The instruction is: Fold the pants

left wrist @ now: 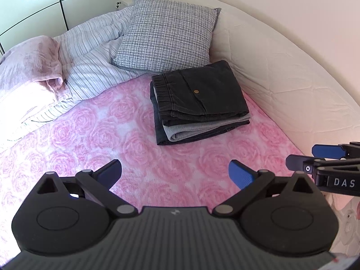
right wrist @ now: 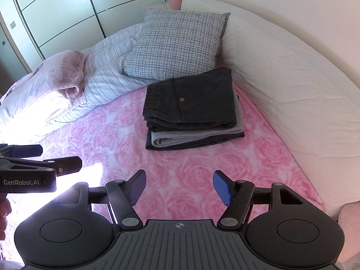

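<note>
My left claw (left wrist: 175, 173) wide open, empty; right claw (right wrist: 179, 185) same. Folded pants (left wrist: 198, 94) top stack; waistband left, long axis crosswise on pink blanket (left wrist: 112, 139).

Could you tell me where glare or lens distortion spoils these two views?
Left wrist view: sunlight washes out the striped bedding at the left edge, and the cupboard doors bow. Right wrist view: a blown-out patch sits on the pink blanket beside the left gripper; the folded pants stay sharp.

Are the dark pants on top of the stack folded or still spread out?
Folded. The dark charcoal pants lie as a compact rectangle atop a folded grey garment, layered edges showing at the front, on the pink rose-patterned blanket.
</note>
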